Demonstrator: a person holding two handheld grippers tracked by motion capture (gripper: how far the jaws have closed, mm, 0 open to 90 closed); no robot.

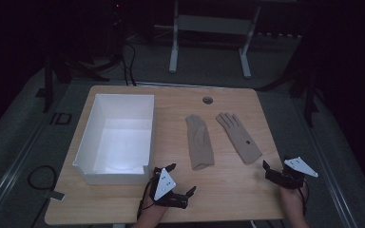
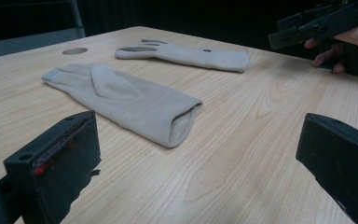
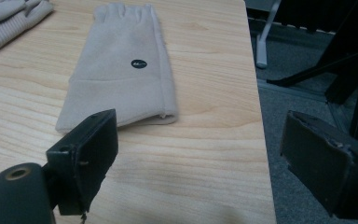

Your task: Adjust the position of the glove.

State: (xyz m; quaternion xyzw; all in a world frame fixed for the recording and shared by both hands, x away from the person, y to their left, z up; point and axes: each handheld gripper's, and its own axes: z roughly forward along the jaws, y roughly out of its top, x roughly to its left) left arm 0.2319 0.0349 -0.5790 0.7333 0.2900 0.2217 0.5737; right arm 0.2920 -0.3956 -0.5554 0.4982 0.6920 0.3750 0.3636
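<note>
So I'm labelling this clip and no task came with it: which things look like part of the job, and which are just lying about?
Likely part of the job:
left glove
right glove
white bin
left gripper, jaws open
right gripper, jaws open

Just lying about:
table hole
floor cable
frame beyond the table

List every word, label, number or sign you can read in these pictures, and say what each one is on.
"ID": pale letters on the floor, left of the table.
Small dark round tag on the right glove: it carries a pale mark, too small and blurred to read.
Nothing readable on the left glove, the white box or either pair of tongs.
</note>
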